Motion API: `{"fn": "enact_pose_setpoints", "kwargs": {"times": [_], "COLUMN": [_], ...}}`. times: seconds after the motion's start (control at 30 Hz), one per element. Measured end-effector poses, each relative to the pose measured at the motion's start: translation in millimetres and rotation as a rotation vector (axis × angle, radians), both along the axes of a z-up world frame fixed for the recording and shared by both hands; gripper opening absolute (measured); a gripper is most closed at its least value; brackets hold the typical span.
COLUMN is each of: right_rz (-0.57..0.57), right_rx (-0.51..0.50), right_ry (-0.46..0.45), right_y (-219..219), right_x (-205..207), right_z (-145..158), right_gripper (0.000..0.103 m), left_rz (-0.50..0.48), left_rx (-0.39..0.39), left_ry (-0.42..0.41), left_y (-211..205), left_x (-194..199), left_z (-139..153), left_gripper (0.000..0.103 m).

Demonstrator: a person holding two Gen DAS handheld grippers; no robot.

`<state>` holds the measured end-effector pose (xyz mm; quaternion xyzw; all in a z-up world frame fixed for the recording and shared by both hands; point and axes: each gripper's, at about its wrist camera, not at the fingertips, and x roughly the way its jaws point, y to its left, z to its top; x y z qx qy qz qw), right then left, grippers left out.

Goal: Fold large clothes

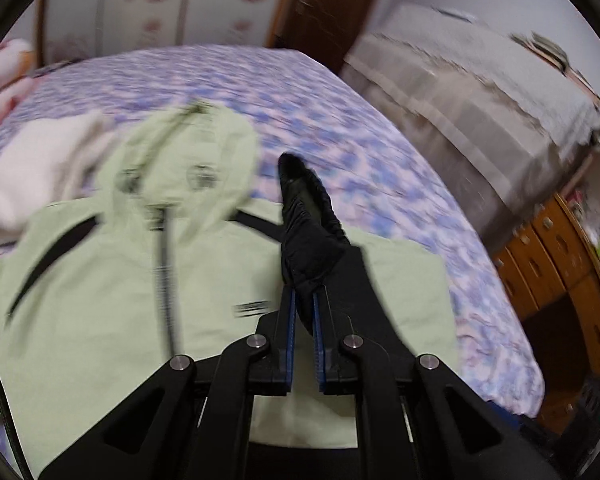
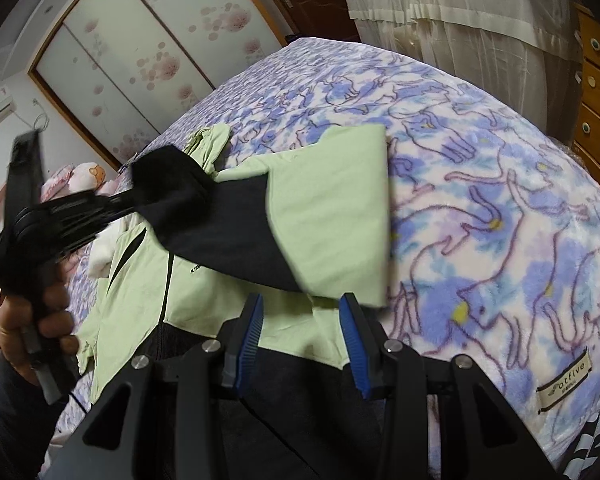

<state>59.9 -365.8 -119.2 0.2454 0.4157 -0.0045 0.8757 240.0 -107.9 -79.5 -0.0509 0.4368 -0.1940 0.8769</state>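
A pale green hooded jacket (image 1: 112, 280) with a dark zip lies front-up on the bed. Its sleeve (image 1: 308, 216) ends in black fabric, and my left gripper (image 1: 305, 292) is shut on that black end and holds it up over the jacket's chest. In the right wrist view the same left gripper (image 2: 134, 200), held by a hand (image 2: 40, 320), pulls the black cuff (image 2: 168, 176) leftwards, so the sleeve (image 2: 332, 208) stretches across the jacket (image 2: 140, 292). My right gripper (image 2: 302, 308) hovers over the jacket's lower part, jaws apart, with nothing pinched.
The bed carries a fleecy purple cat-print blanket (image 2: 480, 200). A white garment (image 1: 40, 168) lies beside the hood, and a plush toy (image 2: 88, 176) sits further back. Sliding wardrobe doors (image 2: 140, 60), cloth-covered furniture (image 1: 480, 112) and wooden drawers (image 2: 596, 92) border the bed.
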Motion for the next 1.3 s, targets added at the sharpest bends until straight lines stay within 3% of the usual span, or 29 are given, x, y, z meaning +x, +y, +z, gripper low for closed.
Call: {"fn": "enact_pose_setpoints", "kwargs": {"times": [0.1, 0.2, 0.33, 0.5, 0.6, 0.9, 1.13, 1.3], "right_rz": [0.013, 0.028, 0.055, 0.081, 0.089, 0.101, 0.101, 0.101], "right_rx": [-0.007, -0.012, -0.040, -0.080, -0.090, -0.098, -0.082, -0.069], "right_ry": [0.015, 0.041, 0.055, 0.058, 0.066, 0.082, 0.082, 0.085], "right_y": [5.0, 10.6, 19.5, 27.9, 29.3, 28.3, 25.4, 23.0], "right_x": [2.6, 6.1, 7.3, 8.6, 10.4, 12.7, 17.4, 18.6], "right_z": [-3.7, -9.5, -11.3, -9.3, -11.5, -18.4, -24.1, -26.9], "right_gripper": [0.040, 0.040, 0.040, 0.040, 0.040, 0.040, 0.040, 0.040], "left_rz": [0.079, 0.113, 0.130, 0.127, 0.084, -0.047, -0.105, -0.134], "left_rx": [0.035, 0.078, 0.026, -0.110, -0.157, -0.164, -0.128, -0.167], "left_ry": [0.014, 0.136, 0.261, 0.242, 0.238, 0.232, 0.207, 0.211], "left_y": [43.2, 71.1, 94.8, 96.6, 86.0, 56.3, 46.7, 45.6], "left_x": [-11.5, -24.4, -29.6, -2.3, 26.5, 95.1, 113.3, 125.5], "left_z": [-21.4, -67.3, -103.4, -100.4, -102.9, -123.3, -141.4, -147.4], "left_gripper": [0.006, 0.007, 0.016, 0.028, 0.029, 0.029, 0.030, 0.036]}}
